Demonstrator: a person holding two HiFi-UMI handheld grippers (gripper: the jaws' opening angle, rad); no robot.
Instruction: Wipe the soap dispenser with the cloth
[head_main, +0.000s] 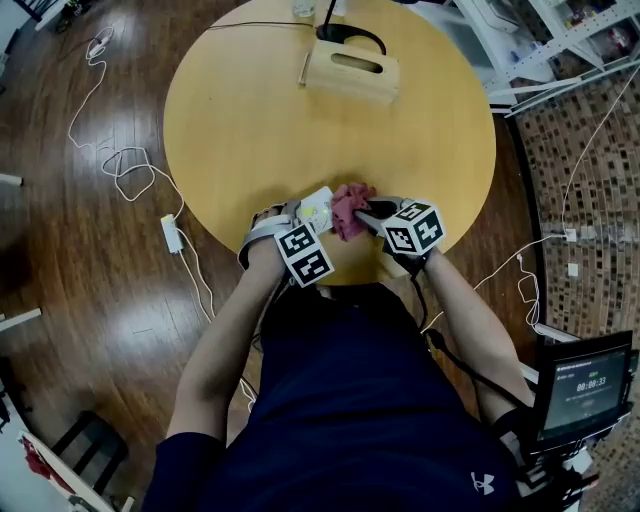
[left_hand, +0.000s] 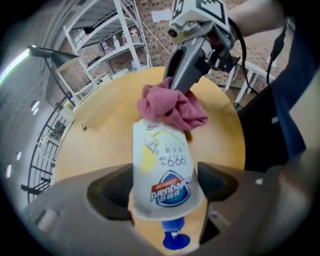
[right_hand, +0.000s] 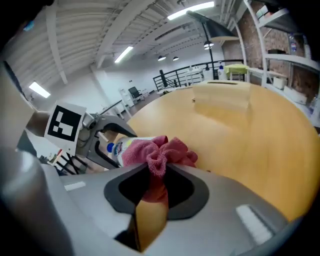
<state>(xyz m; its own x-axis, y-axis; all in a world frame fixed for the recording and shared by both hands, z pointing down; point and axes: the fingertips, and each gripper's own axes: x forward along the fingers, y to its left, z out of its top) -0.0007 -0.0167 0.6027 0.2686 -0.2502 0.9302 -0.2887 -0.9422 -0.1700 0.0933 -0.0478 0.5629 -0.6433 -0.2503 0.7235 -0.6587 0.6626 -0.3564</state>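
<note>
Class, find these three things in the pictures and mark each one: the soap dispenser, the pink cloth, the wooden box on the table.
soap dispenser (left_hand: 164, 172): left gripper view, on its printed label.
cloth (right_hand: 162, 150): right gripper view, on its bunched fold.
wooden box (head_main: 350, 83): head view, on the wood below its slot.

"Safeguard" logo and "99.9" upside down on the soap dispenser (left_hand: 165, 170) label, timer apparently "00:00:33" on small screen (head_main: 587, 385)

Round wooden table (head_main: 250, 130) on dark glossy plank floor (head_main: 70, 300), white cables (head_main: 128, 160) looped at left, pale wooden block (head_main: 352, 70) at table's far edge. White metal shelving (left_hand: 123, 30) against brick wall (left_hand: 159, 40). Overhead: strip lights (right_hand: 192, 7) on ribbed white ceiling (right_hand: 100, 35).
</note>
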